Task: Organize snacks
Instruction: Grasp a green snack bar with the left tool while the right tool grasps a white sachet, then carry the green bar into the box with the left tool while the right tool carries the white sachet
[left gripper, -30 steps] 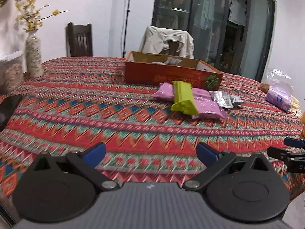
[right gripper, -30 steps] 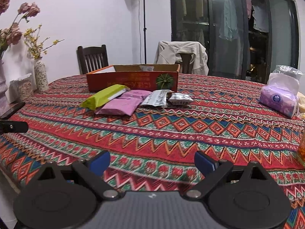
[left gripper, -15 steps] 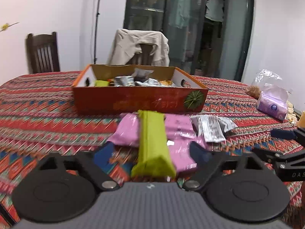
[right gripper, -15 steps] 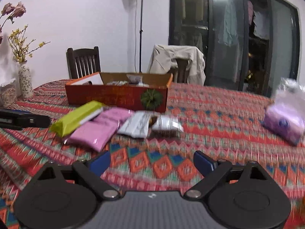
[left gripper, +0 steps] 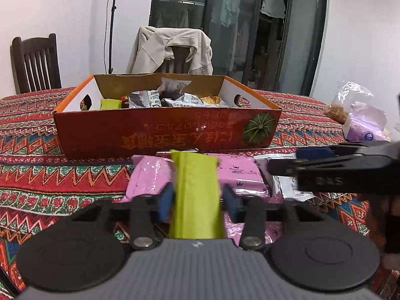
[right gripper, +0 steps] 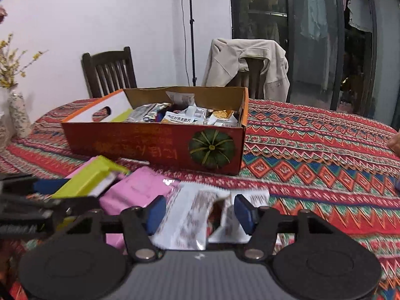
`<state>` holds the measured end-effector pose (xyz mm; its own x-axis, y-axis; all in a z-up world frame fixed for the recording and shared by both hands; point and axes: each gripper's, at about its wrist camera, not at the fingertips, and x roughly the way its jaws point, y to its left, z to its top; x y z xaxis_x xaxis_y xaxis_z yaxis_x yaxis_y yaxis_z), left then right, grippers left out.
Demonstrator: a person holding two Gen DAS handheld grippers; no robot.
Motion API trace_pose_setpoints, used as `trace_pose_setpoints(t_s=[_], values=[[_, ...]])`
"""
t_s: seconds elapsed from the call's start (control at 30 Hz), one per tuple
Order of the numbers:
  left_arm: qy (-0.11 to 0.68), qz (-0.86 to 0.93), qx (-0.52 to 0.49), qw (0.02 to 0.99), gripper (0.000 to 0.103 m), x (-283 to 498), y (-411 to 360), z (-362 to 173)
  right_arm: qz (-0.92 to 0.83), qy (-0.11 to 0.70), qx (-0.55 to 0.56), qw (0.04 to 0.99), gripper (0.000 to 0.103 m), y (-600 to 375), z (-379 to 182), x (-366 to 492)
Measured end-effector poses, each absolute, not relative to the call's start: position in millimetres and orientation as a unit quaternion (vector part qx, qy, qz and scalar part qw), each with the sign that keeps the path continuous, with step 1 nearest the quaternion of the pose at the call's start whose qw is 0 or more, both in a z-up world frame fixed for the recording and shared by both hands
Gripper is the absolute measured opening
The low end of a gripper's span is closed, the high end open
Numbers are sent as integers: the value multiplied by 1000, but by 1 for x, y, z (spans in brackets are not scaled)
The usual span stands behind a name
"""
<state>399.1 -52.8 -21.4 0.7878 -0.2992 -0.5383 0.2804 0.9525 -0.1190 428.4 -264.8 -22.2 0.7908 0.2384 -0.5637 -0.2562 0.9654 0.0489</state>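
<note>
Orange cardboard box (left gripper: 160, 137): Chinese lettering upside down, pumpkin picture (left gripper: 260, 128).

Cardboard box (left gripper: 165, 135) matt; pink packets (left gripper: 240, 172) glossy plastic; woven cloth tablecloth (right gripper: 312, 150); wooden chair (right gripper: 110, 72).

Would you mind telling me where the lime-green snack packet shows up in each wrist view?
Left wrist: lime-green snack packet at bottom centre, between the closing left gripper fingers, lying on pink packets.
Right wrist: the packet at lower left.
Shared landmark: the pumpkin picture on the orange box.
</note>
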Motion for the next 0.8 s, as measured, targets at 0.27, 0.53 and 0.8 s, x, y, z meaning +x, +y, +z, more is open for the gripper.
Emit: trace_pose_setpoints(t_s=[0.27,0.53,0.8], values=[[271,-151,-26,950,35,391,-45,-14,133,310,-21,941,49,-255,-29,439],[247,-129,-71,958,35,354,-14,11,118,326,-28,938,45,-259,-34,426],[254,-76,-88,960,35,287,24,17,138,300,-1,944,42,-262,-16,374]])
